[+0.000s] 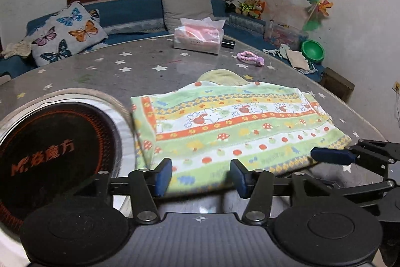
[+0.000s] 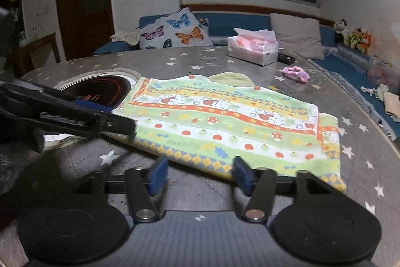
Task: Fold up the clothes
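The patterned cloth [image 1: 232,126] lay folded flat on the starry surface [image 1: 140,66], one end just overlapping the round cooker plate [image 1: 50,149]. Left tongs [image 1: 201,177] sat spread apart at its near hem, gripping nothing, and right tongs [image 2: 198,175] were spread too, over the near edge! Risky bit: pinch only the top layer and the fold peels open, or the cloth drags further over that plate

The folded cloth [image 1: 232,126] hid most of a yellow piece [image 1: 221,78]; the burner [image 1: 50,154] was cut off at the left edge.
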Action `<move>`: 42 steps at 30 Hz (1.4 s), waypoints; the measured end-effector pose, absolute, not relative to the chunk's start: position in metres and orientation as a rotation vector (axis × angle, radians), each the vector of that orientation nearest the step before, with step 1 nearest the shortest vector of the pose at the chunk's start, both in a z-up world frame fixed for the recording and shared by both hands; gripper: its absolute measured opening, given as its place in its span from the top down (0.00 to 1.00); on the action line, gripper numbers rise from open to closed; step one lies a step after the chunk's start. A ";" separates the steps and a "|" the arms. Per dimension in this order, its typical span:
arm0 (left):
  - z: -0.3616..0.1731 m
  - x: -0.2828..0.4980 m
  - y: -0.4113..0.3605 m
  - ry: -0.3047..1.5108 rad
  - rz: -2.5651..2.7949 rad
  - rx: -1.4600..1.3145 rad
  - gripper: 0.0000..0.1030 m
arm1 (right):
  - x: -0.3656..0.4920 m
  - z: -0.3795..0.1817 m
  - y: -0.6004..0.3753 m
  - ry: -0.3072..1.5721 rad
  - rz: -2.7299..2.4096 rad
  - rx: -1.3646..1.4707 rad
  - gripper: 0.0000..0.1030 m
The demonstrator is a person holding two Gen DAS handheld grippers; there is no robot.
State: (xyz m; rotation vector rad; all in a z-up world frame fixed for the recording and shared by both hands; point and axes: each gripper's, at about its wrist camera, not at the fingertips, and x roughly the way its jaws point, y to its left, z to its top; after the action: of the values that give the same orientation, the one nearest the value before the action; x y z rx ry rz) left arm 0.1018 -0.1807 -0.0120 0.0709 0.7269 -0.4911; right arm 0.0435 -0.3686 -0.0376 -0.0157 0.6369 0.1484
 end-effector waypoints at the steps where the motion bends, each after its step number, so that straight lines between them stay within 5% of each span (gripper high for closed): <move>1: -0.012 0.098 -0.179 0.724 -0.480 0.073 0.30 | 0.041 -0.038 -0.368 0.630 0.139 -0.014 0.29; 9: -0.015 0.072 -0.162 0.695 -0.419 0.078 0.00 | 0.023 -0.042 -0.363 0.609 0.088 0.035 0.02; 42: -0.028 0.036 -0.126 0.720 -0.317 0.068 0.00 | -0.004 -0.045 -0.345 0.611 0.000 0.073 0.00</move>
State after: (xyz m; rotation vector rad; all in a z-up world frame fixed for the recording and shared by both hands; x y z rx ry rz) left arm 0.0361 -0.1260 -0.0280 0.0681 0.7202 -0.3168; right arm -0.0043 -0.3450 -0.0447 0.0726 0.6111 0.0000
